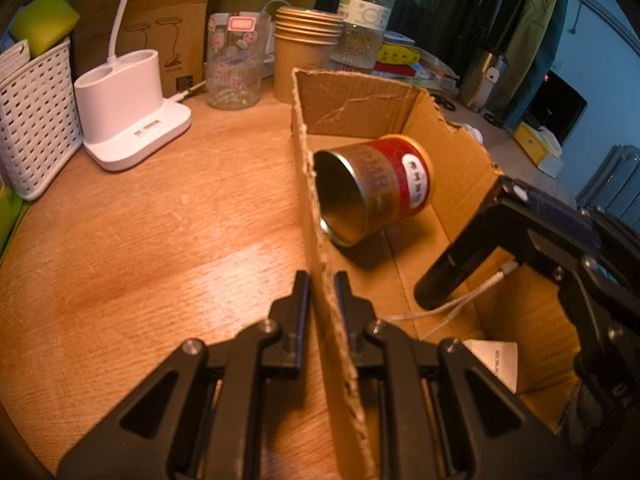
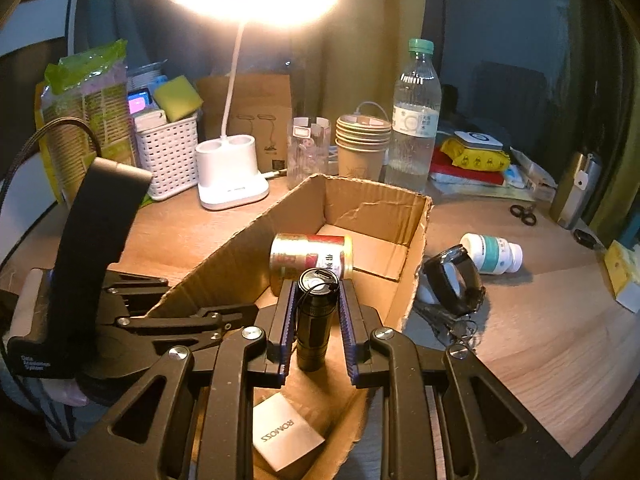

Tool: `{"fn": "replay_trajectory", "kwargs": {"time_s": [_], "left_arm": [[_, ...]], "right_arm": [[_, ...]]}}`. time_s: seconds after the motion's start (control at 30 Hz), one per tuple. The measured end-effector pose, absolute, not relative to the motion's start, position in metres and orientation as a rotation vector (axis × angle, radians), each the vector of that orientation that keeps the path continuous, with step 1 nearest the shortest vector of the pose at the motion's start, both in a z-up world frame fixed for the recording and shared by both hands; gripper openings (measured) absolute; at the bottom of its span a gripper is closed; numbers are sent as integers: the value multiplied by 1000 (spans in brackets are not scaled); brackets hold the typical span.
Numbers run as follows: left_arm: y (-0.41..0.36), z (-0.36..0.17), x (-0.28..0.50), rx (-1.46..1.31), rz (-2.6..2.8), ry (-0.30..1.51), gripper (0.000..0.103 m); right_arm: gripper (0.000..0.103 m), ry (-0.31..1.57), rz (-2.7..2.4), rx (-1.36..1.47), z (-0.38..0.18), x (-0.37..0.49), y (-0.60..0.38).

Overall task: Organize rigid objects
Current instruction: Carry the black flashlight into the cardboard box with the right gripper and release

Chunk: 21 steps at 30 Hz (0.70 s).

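Observation:
An open cardboard box (image 1: pixel 360 100) stands on the wooden table. My left gripper (image 1: pixel 321 280) is shut on the box's near left wall, one finger inside and one outside. Over the box's near end, my right gripper (image 2: pixel 318 286) is shut on a black flashlight (image 2: pixel 316 312), whose cord end points away from me. In the left wrist view the flashlight (image 1: pixel 452 264) tilts down into the box and its cord trails to the floor. A red and gold can (image 2: pixel 310 258) lies on its side in the box. A white Romoss carton (image 2: pixel 286 436) lies at the near end.
Right of the box lie a white pill bottle (image 2: pixel 494 254) and a black wristband (image 2: pixel 454 280), with scissors (image 2: pixel 524 214) further back. Behind the box stand a lit lamp's white base (image 2: pixel 232 176), a glass jar (image 2: pixel 308 152), stacked paper cups (image 2: pixel 362 148), a water bottle (image 2: pixel 414 120) and a white basket (image 2: pixel 168 160).

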<state>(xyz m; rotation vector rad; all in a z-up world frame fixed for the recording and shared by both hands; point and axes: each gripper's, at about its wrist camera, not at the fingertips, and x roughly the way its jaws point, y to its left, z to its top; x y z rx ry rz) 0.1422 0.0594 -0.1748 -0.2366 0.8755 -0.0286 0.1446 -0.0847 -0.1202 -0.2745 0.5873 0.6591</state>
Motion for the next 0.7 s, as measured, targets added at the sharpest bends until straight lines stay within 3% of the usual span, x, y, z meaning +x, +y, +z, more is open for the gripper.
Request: {"fn": "replay_trajectory", "kwargs": {"time_s": [0.6,0.67,0.7], "left_arm": [[58,-175,142,-236,-29,875,13],[58,-175,142,-236,-30,875,13],[58,-175,142,-236,-30,875,13]], "right_arm": [[35,611,563,-268,-128,167,-90],[41,614,571,-260,-127,167,-90],[48,610,576,-255,-126,166,-91]]}}
